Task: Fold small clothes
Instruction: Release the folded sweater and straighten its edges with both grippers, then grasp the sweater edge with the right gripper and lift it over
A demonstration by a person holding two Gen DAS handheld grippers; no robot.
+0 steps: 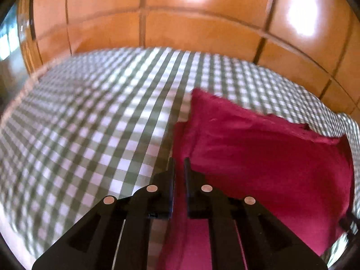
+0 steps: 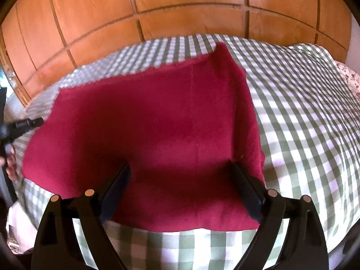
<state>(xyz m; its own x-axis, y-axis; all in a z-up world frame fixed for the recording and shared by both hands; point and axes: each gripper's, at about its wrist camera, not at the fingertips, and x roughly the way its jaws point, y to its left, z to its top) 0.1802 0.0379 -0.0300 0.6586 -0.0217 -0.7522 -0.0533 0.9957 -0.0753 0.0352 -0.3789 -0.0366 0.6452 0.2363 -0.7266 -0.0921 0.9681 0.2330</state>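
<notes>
My left gripper [image 1: 179, 163] is pinching the crimson fleece cloth's [image 2: 146, 121] edge; my right gripper [image 2: 182, 168] is hovering spread above it.

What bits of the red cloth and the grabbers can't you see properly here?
- Left wrist view: red cloth runs under the left gripper and off the bottom edge; whether the nearly closed pads pinch it is unclear.
- Right wrist view: the right gripper covers part of the cloth's near edge.
- Checked sheet: blurred.
</notes>
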